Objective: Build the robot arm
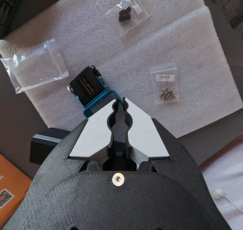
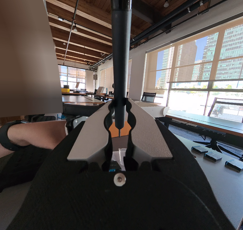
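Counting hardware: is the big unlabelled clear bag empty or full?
Nearly empty: the clear bag lies flat, only a tiny speck at its corner.

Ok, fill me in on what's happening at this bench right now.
A person works two handheld grippers. The left gripper is shut on the blue metal bracket that carries a black servo motor, lying on a white foam sheet. Three small clear plastic bags lie around it: one with silver screws, one with black parts, one looking nearly empty. The right gripper is shut on a slim dark grey screwdriver, held upright, tip down.
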The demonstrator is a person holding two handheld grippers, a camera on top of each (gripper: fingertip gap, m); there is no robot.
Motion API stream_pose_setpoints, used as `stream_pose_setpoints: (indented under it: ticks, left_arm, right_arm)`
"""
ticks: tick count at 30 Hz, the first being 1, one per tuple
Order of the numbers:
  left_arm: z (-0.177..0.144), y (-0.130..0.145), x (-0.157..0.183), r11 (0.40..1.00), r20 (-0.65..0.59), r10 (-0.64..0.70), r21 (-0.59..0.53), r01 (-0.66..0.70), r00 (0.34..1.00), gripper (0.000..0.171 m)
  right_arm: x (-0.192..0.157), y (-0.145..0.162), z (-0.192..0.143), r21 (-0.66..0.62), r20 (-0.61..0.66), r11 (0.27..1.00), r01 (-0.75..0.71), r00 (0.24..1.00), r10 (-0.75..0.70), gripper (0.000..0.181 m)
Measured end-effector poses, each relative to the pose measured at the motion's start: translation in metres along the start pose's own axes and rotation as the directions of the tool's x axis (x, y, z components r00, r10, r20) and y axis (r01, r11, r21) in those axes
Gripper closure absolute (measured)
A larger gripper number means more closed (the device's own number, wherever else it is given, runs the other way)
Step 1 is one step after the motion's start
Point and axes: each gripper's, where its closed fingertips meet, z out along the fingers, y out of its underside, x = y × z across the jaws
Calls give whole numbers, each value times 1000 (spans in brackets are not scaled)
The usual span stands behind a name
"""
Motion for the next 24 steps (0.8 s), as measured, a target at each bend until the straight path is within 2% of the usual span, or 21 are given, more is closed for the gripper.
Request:
stream_pose_setpoints:
  ticks: [3, 5, 7, 9, 11, 14, 15, 16, 18, 20, 22, 24]
  left_arm:
    - [-14, -6, -7, 1000, -59, -9, 16, 10, 998, 168]
    - [-26, -10, -5, 999, -180, -11, 28, 17, 984, 170]
    - [-40, -17, 6, 997, -359, 44, 75, -19, 932, 170]
    - [-50, -19, 9, 998, -546, -16, 36, 42, 837, 170]
    - [-54, -23, 6, 990, -697, -117, -27, 137, 707, 170]
    - [-50, -20, 5, 974, -824, -207, -124, 189, 527, 171]
    - [-49, -23, 6, 963, -853, -240, -147, 227, 464, 170]
    - [-48, -29, 2, 948, -864, -263, -150, 279, 429, 171]
    - [-44, -35, -10, 920, -873, -297, -152, 362, 387, 171]
    - [-38, -34, -21, 888, -865, -343, -172, 426, 366, 169]
    - [-37, -30, -21, 887, -868, -342, -172, 428, 359, 168]
    - [-36, -27, -25, 887, -854, -336, -146, 438, 397, 166]
  right_arm:
    - [2, -1, -1, 7, -8, 1000, -3, 1000, 3, 165]
    - [3, -2, -2, 10, -10, 1000, -5, 1000, 5, 165]
    - [5, -2, -2, 11, -15, 1000, -10, 1000, 10, 165]
    - [5, -2, -2, 12, -11, 1000, -19, 1000, 19, 165]
    - [5, 0, -2, 7, -13, 1000, -17, 1000, 17, 165]
    - [5, 1, -1, -2, -17, 1000, -7, 1000, 7, 165]
    - [5, 2, -1, -6, -17, 1000, -6, 1000, 6, 165]
    - [5, 3, -1, -10, -16, 1000, -7, 1000, 6, 165]
    - [6, 5, 0, -16, -17, 1000, -11, 1000, 10, 165]
    - [6, 6, 1, -20, -12, 1000, -13, 1000, 12, 165]
    - [6, 8, 2, -29, -13, 1000, -10, 1000, 10, 165]
    - [4, 10, 3, -37, -6, 999, -9, 1000, 8, 165]
